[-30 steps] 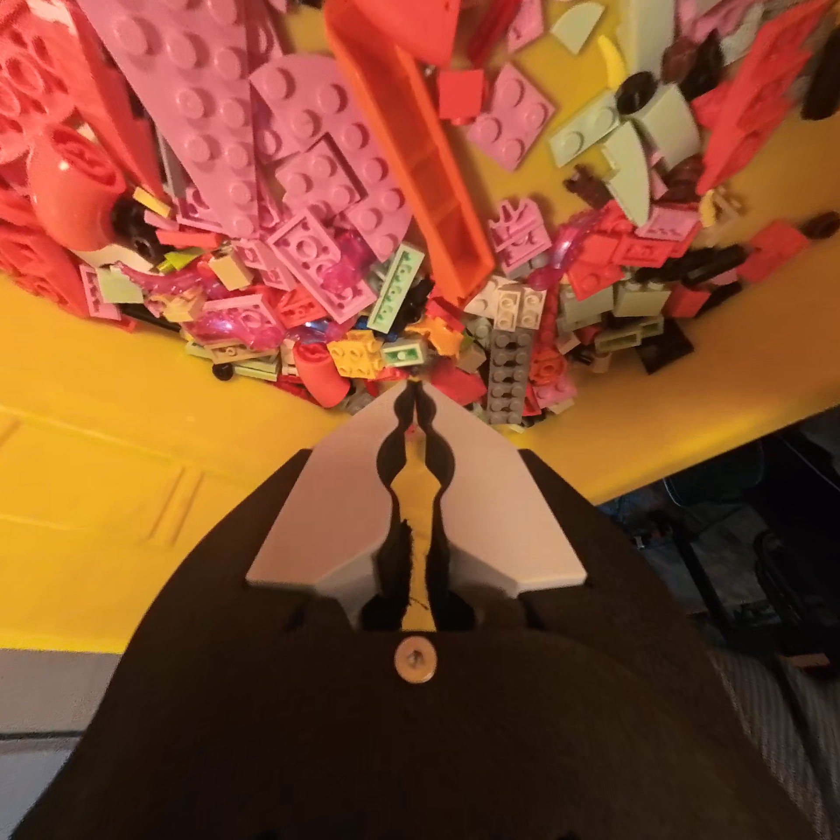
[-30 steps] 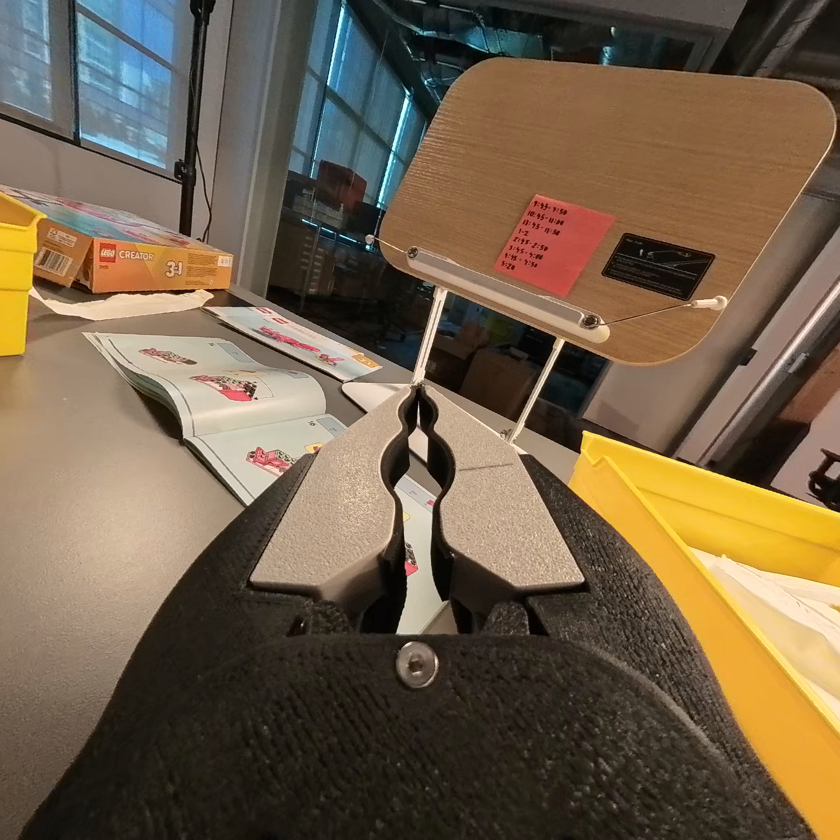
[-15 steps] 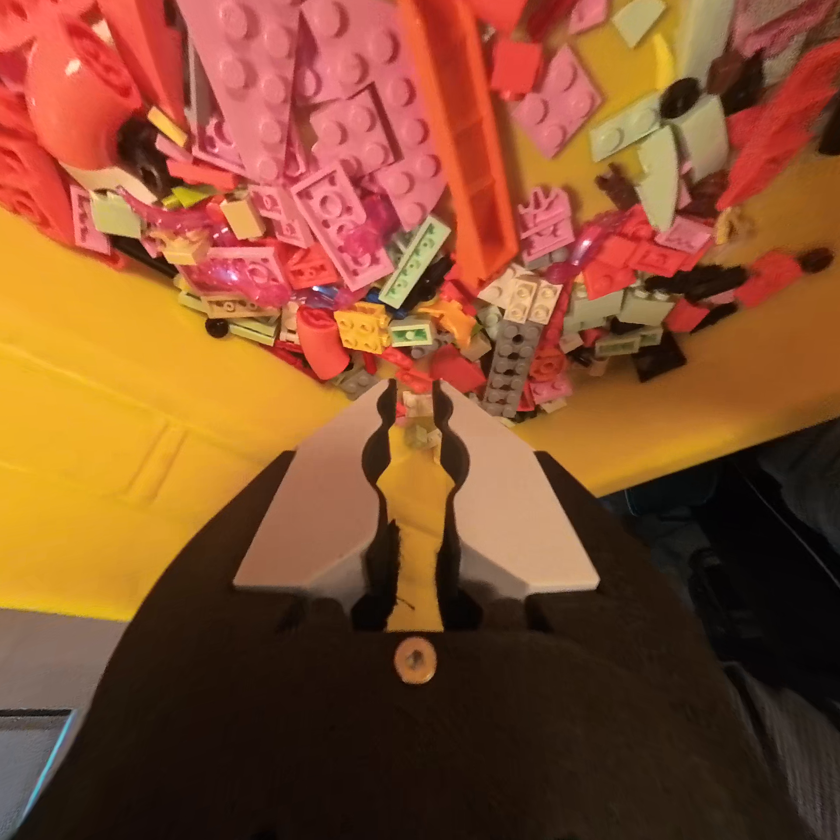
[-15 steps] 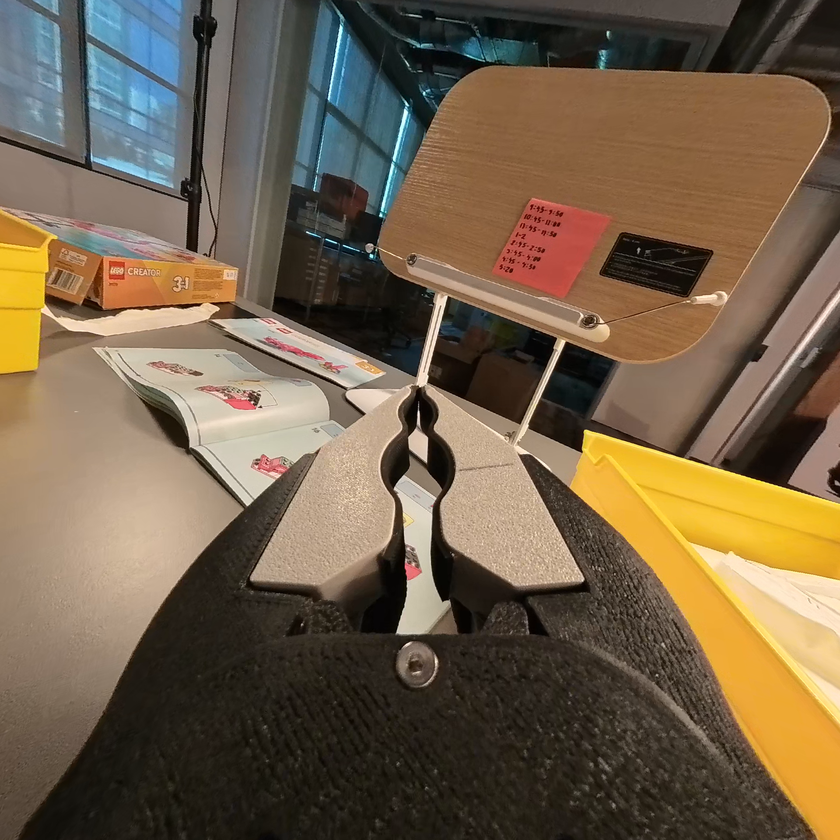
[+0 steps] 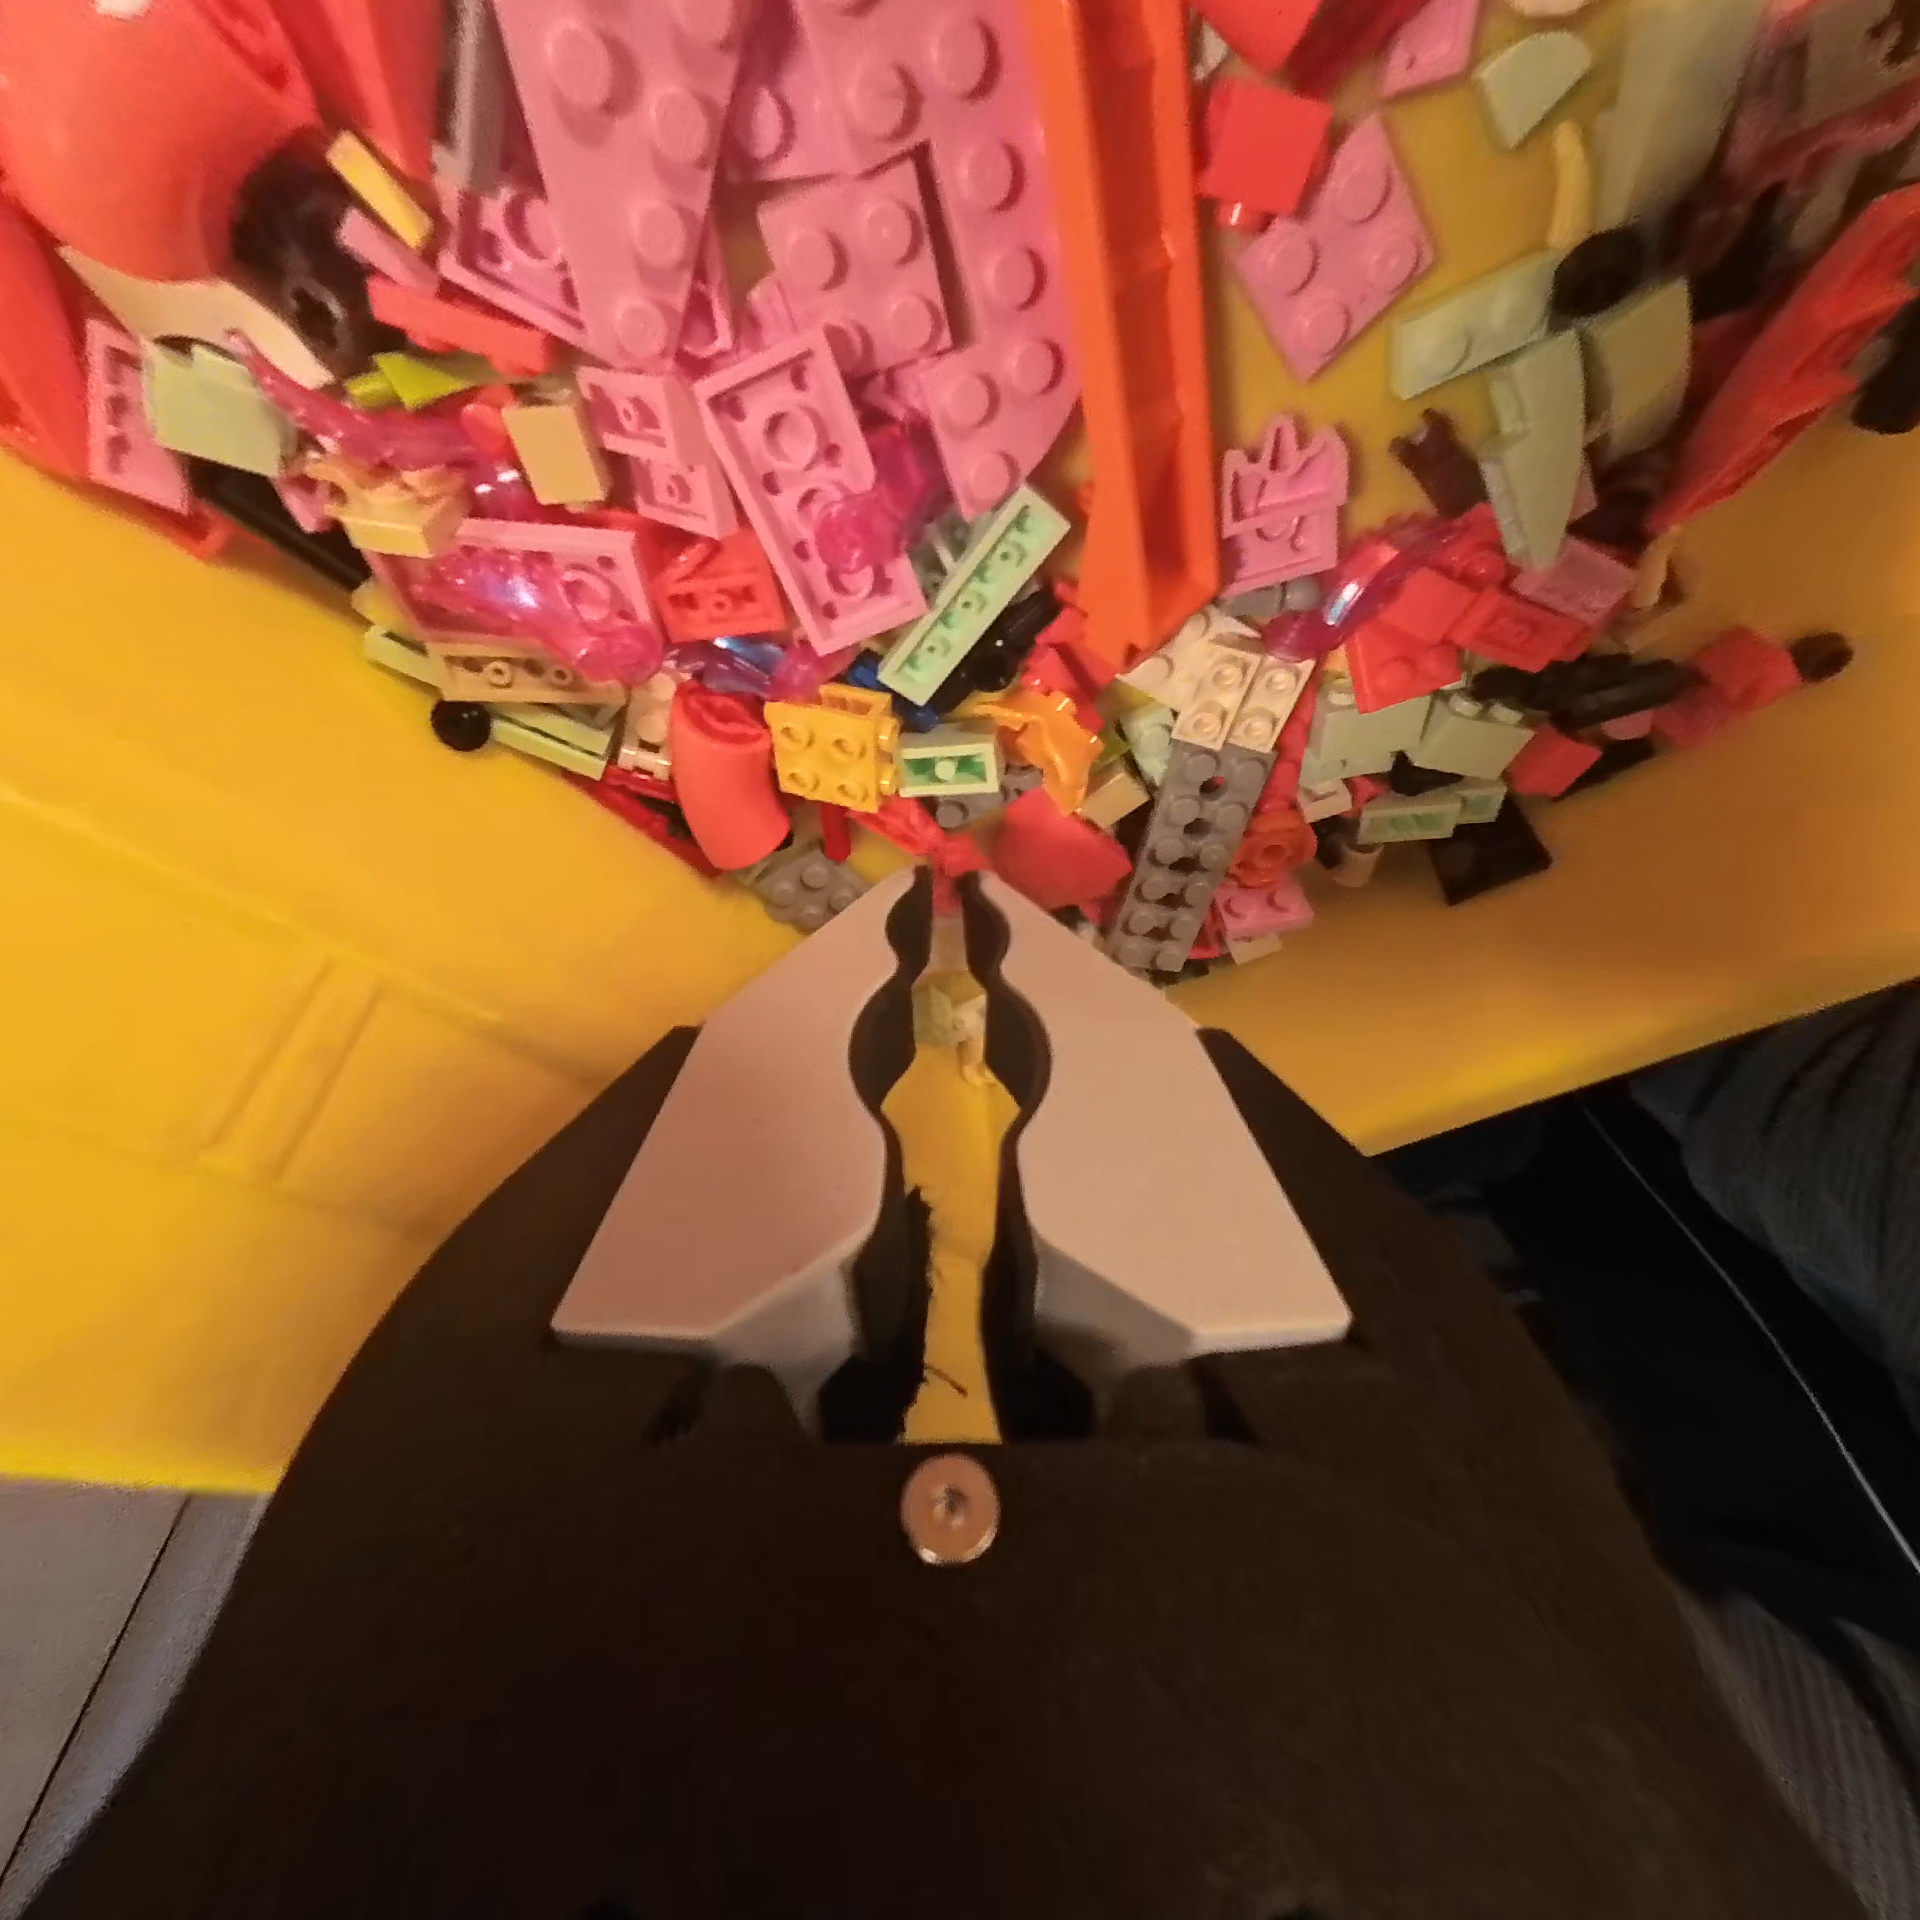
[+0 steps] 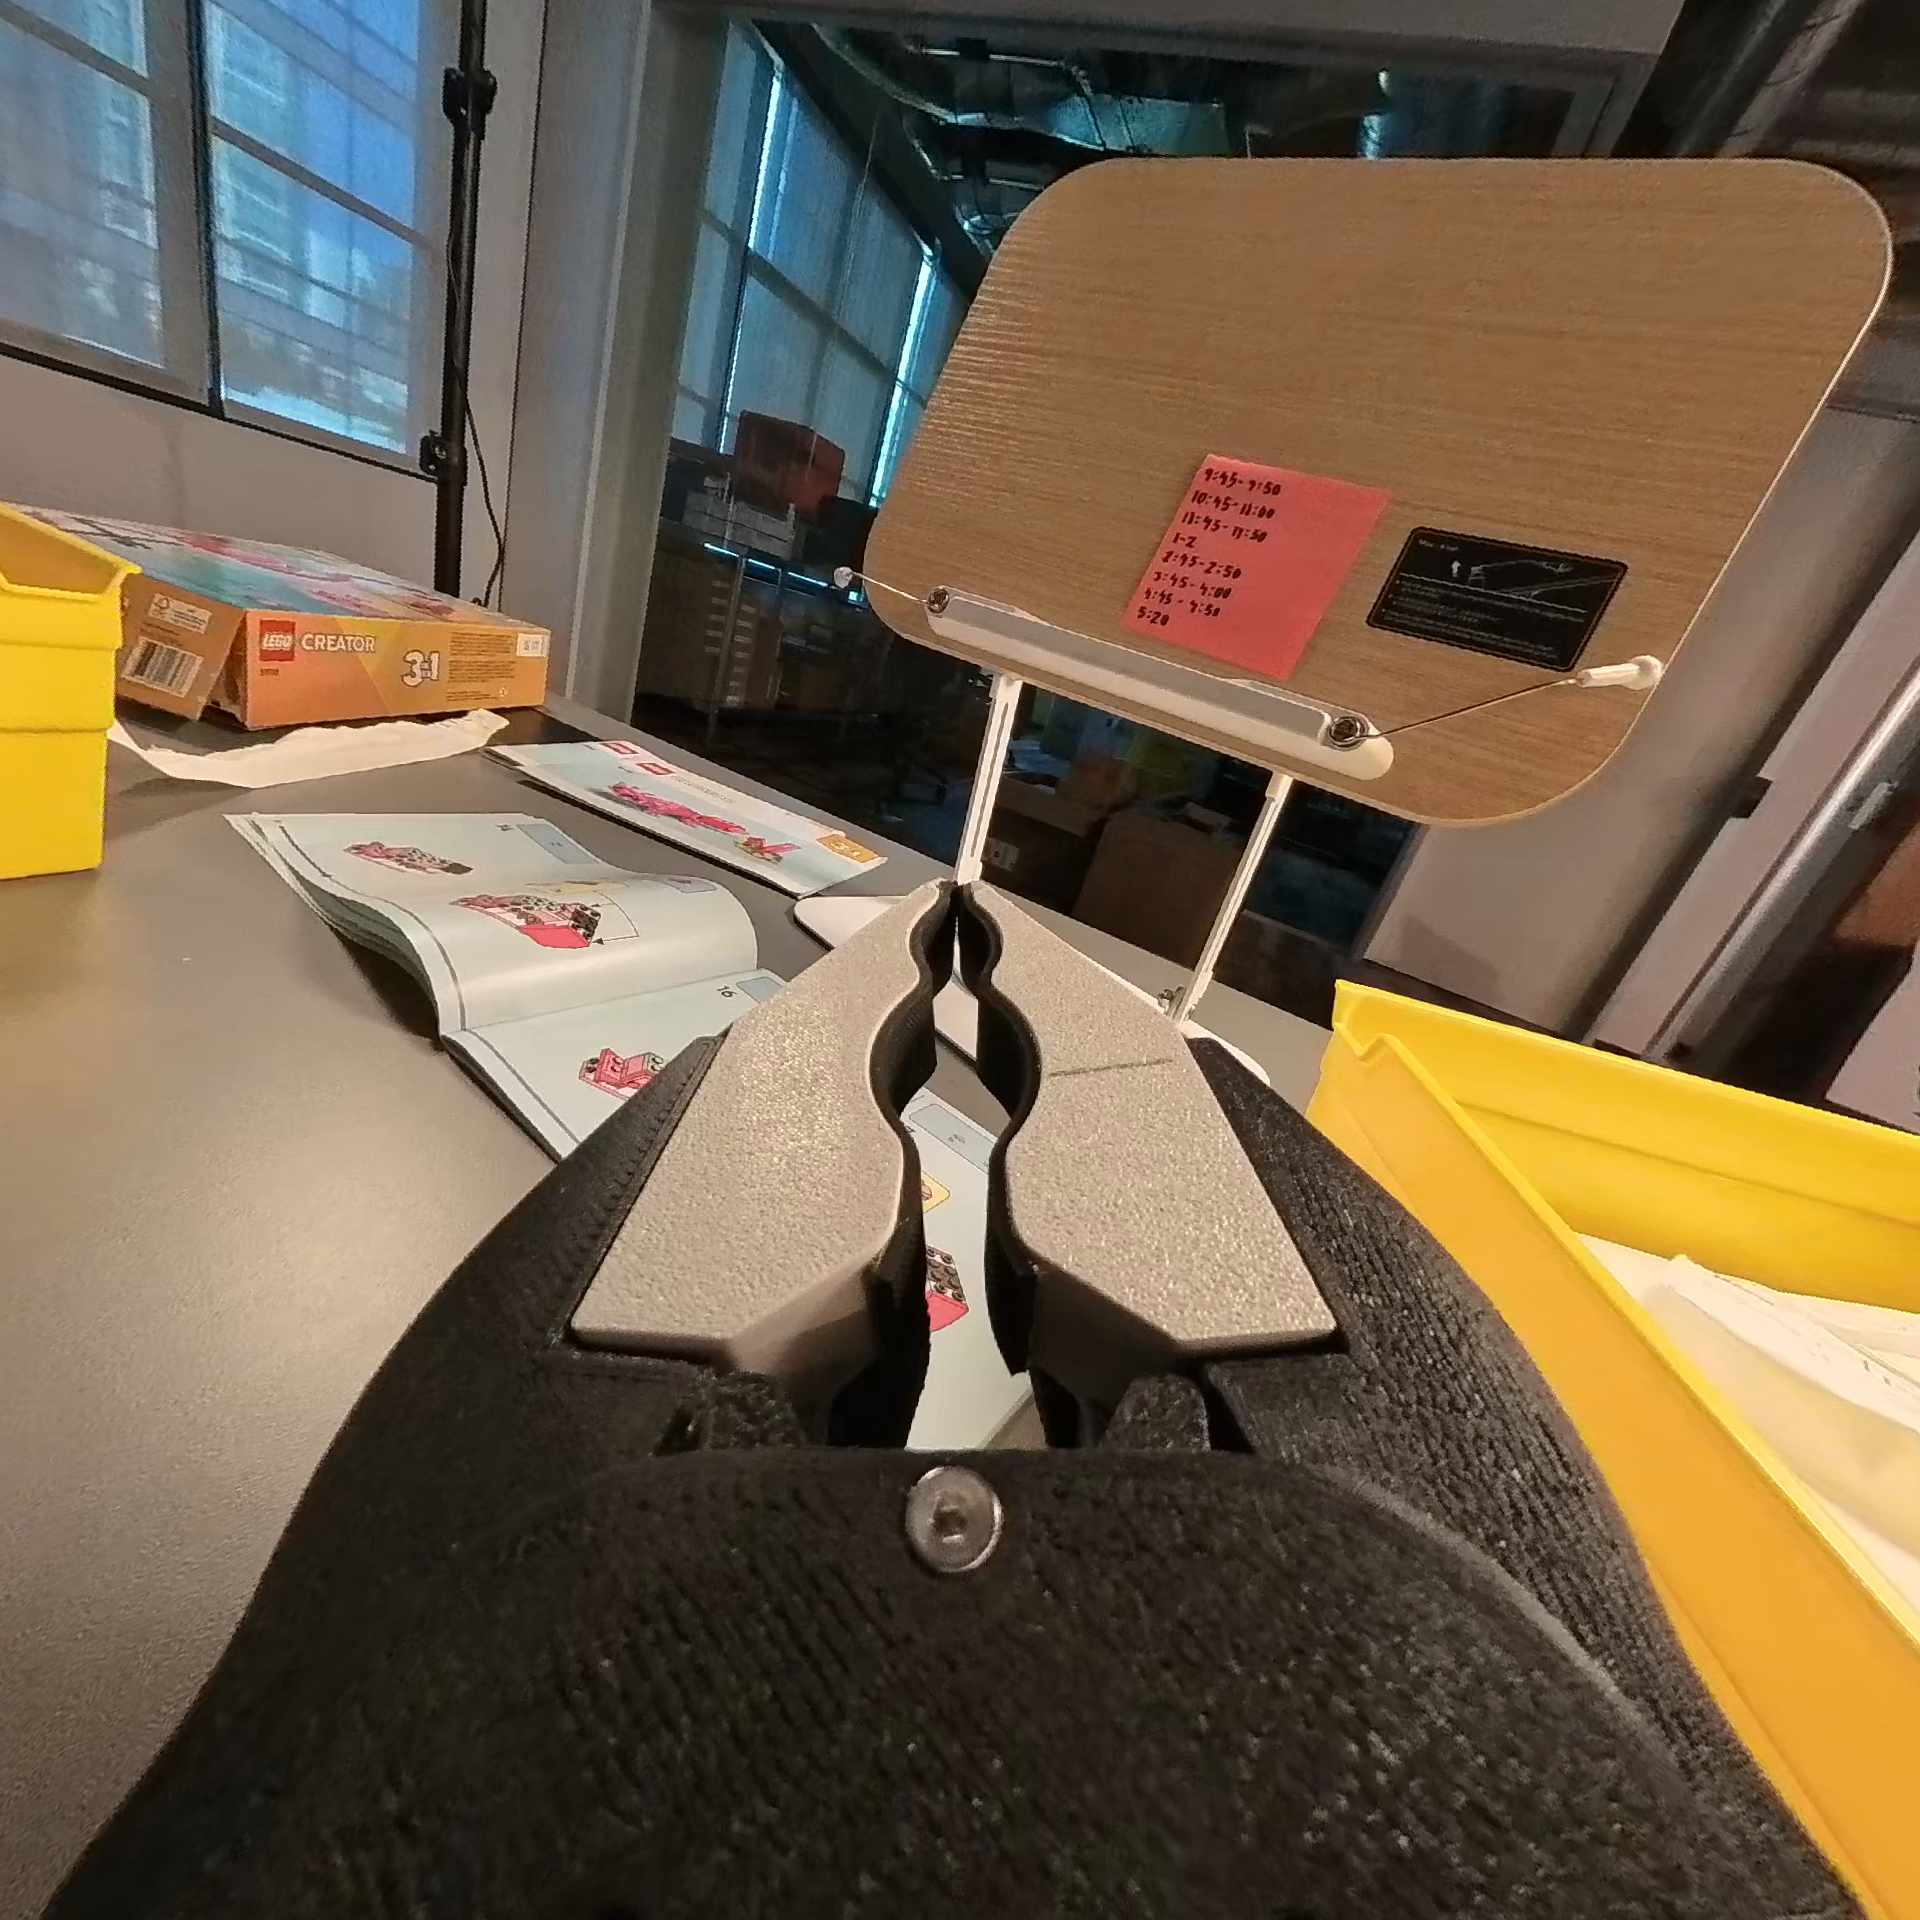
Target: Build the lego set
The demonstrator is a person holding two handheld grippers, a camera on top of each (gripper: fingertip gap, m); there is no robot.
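My left gripper [image 5: 943, 888] points down into a yellow bin [image 5: 260, 935] heaped with small building bricks. Its fingers are almost together and pinch a thin red piece [image 5: 940, 857] at the near edge of the heap. A small pale green piece [image 5: 948, 1013] shows farther back between the fingers. A yellow square brick [image 5: 831, 758] and a long grey plate [image 5: 1184, 831] lie just beyond the tips. My right gripper [image 6: 954, 896] is shut with nothing between its tips. It hovers over a grey table [image 6: 208, 1143] and faces a wooden book stand [image 6: 1403, 416].
Pink plates [image 5: 665, 156] and a long orange piece [image 5: 1132, 312] fill the far part of the bin. On the table are an open instruction booklet [image 6: 499, 914], a second booklet [image 6: 686, 800], a cardboard box [image 6: 343, 655], a yellow bin at the right [image 6: 1558, 1195] and another at the left [image 6: 42, 707]. My right fingertips sit around 50 cm from my left ones. To the yellow square brick [image 5: 831, 758]: left tips about 4 cm, right tips about 45 cm.
My left gripper moved forward into the heap, opened, then closed again on the red piece at its tips. My right gripper stayed shut and shifted only slightly.
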